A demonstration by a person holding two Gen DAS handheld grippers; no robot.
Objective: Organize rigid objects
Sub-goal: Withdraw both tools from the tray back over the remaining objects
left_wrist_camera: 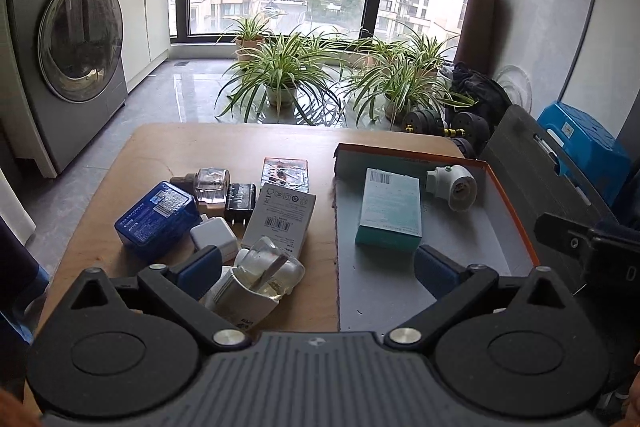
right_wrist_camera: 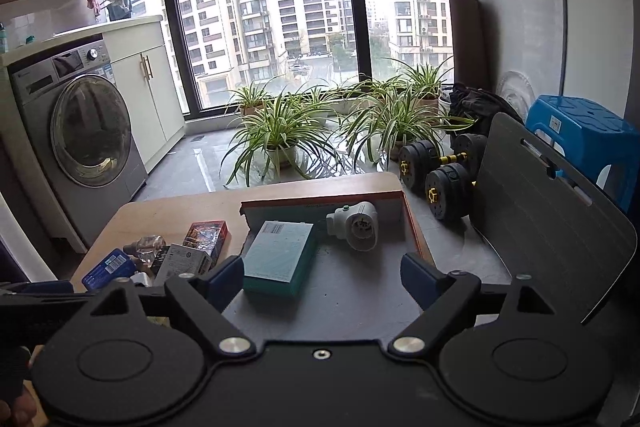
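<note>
On the wooden worktop [left_wrist_camera: 240, 147], left half is a tight clutter pile: blue box [left_wrist_camera: 156, 217], clear glass bottle [left_wrist_camera: 211, 183], black charger [left_wrist_camera: 240, 203], white plug adapter [left_wrist_camera: 214, 237], grey barcode box [left_wrist_camera: 280, 219], a red-printed box [left_wrist_camera: 285, 171] behind it, and a clear bottle in a white holder [left_wrist_camera: 266, 273] nearest the camera. Right half holds the orange-rimmed box lid [left_wrist_camera: 508, 203], grey inside, with a teal box [left_wrist_camera: 390, 211] lying flat and a white lamp-socket adapter [left_wrist_camera: 452, 187] on its side near the far wall, the two apart. Left tool [left_wrist_camera: 316, 267] is spread wide with nothing in it; its left finger sits beside the holder bottle, right finger over the lid floor. Right tool [right_wrist_camera: 324, 279] is also spread and holding nothing, hovering over the lid, left finger just beside the teal box [right_wrist_camera: 280, 255], socket adapter [right_wrist_camera: 356, 227] further in. Beyond the worktop: spider plants [left_wrist_camera: 280, 71], dumbbells [right_wrist_camera: 436, 175], washing machine [left_wrist_camera: 72, 39], blue stool [right_wrist_camera: 584, 131], grey board [right_wrist_camera: 548, 211] leaning at right.
</note>
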